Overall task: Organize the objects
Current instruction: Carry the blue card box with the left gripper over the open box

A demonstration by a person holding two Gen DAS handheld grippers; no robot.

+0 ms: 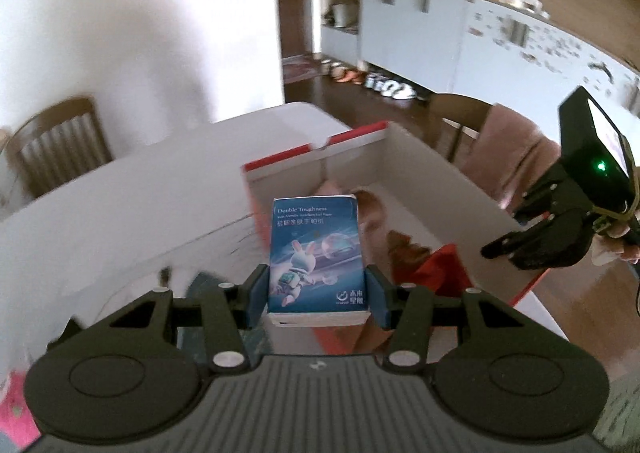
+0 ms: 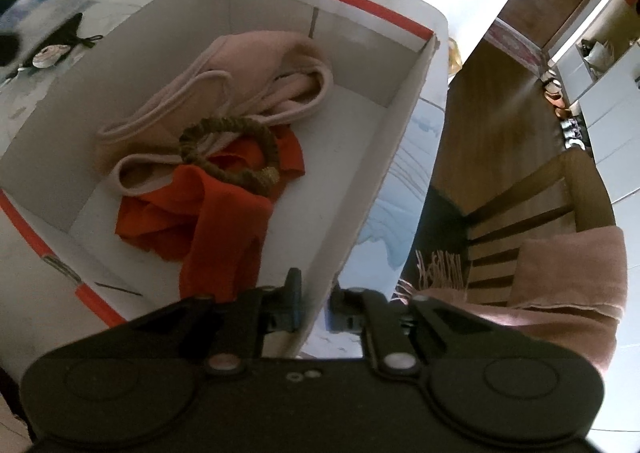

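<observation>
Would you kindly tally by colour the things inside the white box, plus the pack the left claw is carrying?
Pink: 1, the pink cloth
Orange-red: 1, the orange cloth
Brown: 1, the rope ring
Blue: 1, the tissue pack, held in the left claw short of the white box
Total: 4

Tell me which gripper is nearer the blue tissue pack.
Left. The left gripper clamps the blue tissue pack; the right gripper grips the white cardboard box's wall, apart from it.

Tissue pack (image 1: pixel 318 257) in left tool (image 1: pixel 318 295) before box (image 2: pixel 400 101); garments (image 2: pixel 224 173) inside box.
</observation>
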